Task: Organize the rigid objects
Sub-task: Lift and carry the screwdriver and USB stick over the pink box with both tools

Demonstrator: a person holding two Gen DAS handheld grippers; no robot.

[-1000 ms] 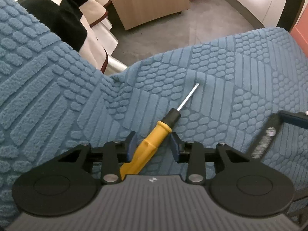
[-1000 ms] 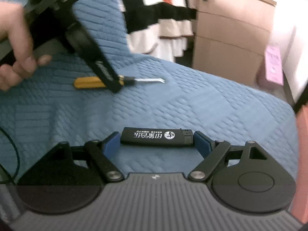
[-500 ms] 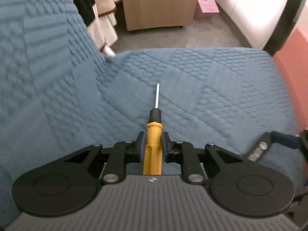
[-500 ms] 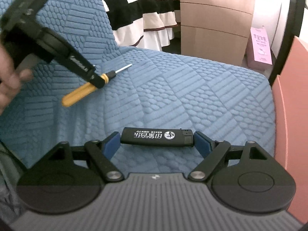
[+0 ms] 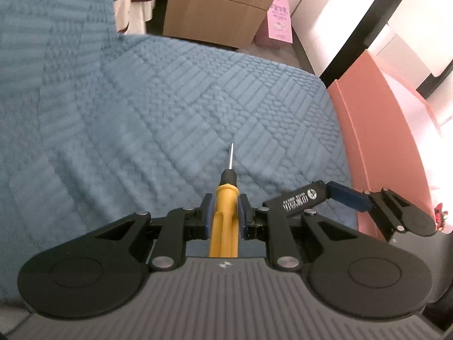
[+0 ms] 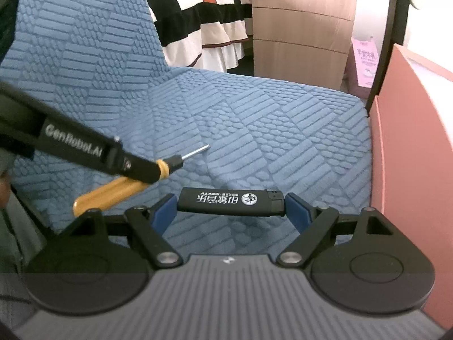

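Note:
My left gripper [image 5: 224,208] is shut on a yellow-handled screwdriver [image 5: 225,215], whose metal tip points forward above the blue textured sofa seat [image 5: 212,107]. My right gripper [image 6: 230,208] is shut on a black lighter [image 6: 230,201] held crosswise by its ends above the seat. In the right wrist view the left gripper [image 6: 158,168] comes in from the left with the screwdriver [image 6: 113,191]. In the left wrist view the right gripper [image 5: 337,195] with the lighter [image 5: 297,199] is close on the right.
A pink panel [image 5: 382,130] stands along the seat's right edge, also in the right wrist view [image 6: 410,141]. Beyond the sofa are a wooden cabinet [image 6: 300,28], a pink carton [image 5: 280,19] on the floor and a striped bedspread [image 6: 203,19].
My left gripper closed on the screwdriver, lifted it off the seat and swung right, close to the right gripper. My right gripper kept its hold on the lighter.

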